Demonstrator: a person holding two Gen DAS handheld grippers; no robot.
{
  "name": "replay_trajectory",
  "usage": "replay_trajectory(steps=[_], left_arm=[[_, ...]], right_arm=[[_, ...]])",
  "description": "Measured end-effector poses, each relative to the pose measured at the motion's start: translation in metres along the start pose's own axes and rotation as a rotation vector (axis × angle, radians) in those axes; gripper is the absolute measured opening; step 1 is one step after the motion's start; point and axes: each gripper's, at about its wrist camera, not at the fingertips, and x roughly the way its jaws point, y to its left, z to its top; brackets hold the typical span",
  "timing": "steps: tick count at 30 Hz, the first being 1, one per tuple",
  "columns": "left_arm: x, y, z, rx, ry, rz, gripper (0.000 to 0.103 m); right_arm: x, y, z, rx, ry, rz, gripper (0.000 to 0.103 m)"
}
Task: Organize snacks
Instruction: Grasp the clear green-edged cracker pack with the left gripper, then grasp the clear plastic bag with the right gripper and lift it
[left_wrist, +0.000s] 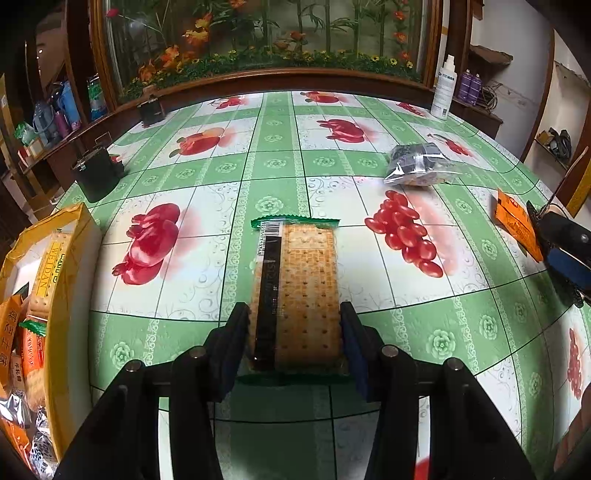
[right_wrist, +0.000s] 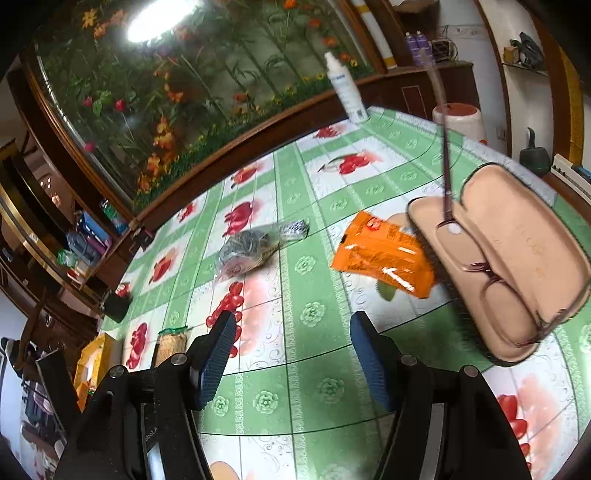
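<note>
Left tool (left_wrist: 294, 325), low in the centre of its own view, clamps a long clear-wrapped cracker pack with green crimped ends (left_wrist: 295, 291) between its blue pads (left_wrist: 352, 343), the pack's far end reaching out over the green-and-white fruit-print bench (left_wrist: 461, 325). At the left edge of that view an open yellow carton (left_wrist: 70, 258) holds more cracker packs and orange packets. A crumpled silver-and-black snack bag (left_wrist: 417, 164) lies in the upper right. Right tool (right_wrist: 293, 354), in its own view, stands half open with nothing between its pads, only bench cloth showing in the gap. Beyond it, right of centre, a flat orange snack packet (right_wrist: 384, 254) lies touching an open tan glasses case (right_wrist: 517, 266) holding dark-framed spectacles (right_wrist: 491, 273). A white spray bottle (right_wrist: 347, 92) stands at the bench's far edge.
</note>
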Motion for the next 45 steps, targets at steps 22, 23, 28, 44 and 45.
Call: replay_trajectory(steps=[22,23,28,44,45], left_arm=[[0.003,0.008,0.004,-0.037,0.015,0.006,0.052],[0.003,0.008,0.004,-0.037,0.015,0.006,0.052],[0.003,0.008,0.004,-0.037,0.014,0.008,0.052],[0.003,0.010,0.001,-0.036,-0.004,0.023,0.061],[0.004,0.010,0.001,-0.036,-0.004,0.023,0.061]], right_arm=[[0.130,0.052,0.056,-0.015,0.248,-0.080,0.048],[0.125,0.051,0.052,-0.019,0.246,-0.064,0.048],[0.085,0.044,0.013,-0.064,0.277,0.003,0.048],[0.043,0.056,-0.047,-0.322,0.196,0.071,0.048],[0.044,0.056,-0.046,-0.321,0.195,0.069,0.048]])
